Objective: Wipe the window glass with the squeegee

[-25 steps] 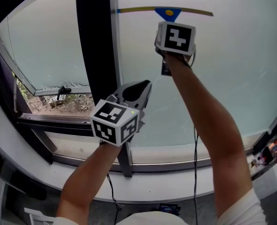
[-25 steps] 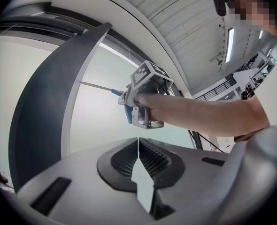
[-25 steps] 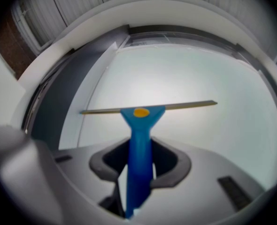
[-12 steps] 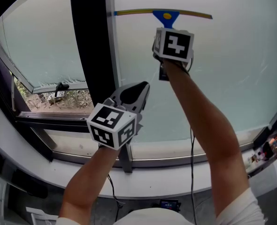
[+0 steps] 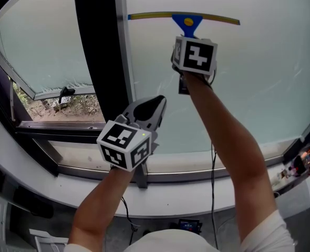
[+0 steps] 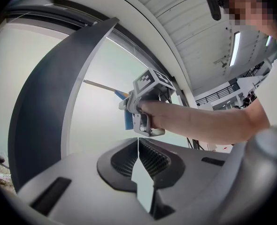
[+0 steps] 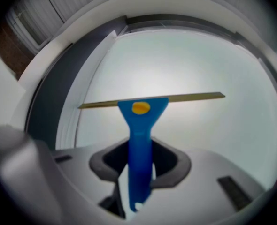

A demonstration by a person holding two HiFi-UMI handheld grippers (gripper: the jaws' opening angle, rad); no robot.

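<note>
Right gripper point(image 5: 189, 37) is clamped on the blue handle of the squeegee point(image 5: 185, 19), and its own view shows the handle standing upright between the jaws with the yellow blade level across the top. Compared with a second ago, the blade sits slightly lower on the window glass point(image 5: 249, 77). The open sash point(image 5: 44, 46) and its lower rail have slid up in the head view while the blade has come down, so this reads as a real downward pull rather than a head movement alone. The blade's left end stays close beside the dark mullion point(image 5: 100, 51), and the blade appears to lie on the pane (contact cannot be confirmed from here). Left gripper point(image 5: 156, 103) has its jaws together with nothing between them. It hangs low in front of the pane near the mullion, has also sunk a little, and touches nothing. Judgement: a top-to-bottom stroke is under way and still in the pane's upper part. Most of the glass down to the sill point(image 5: 197, 193) is left to cover, so the blade must stay level and pressed.
</note>
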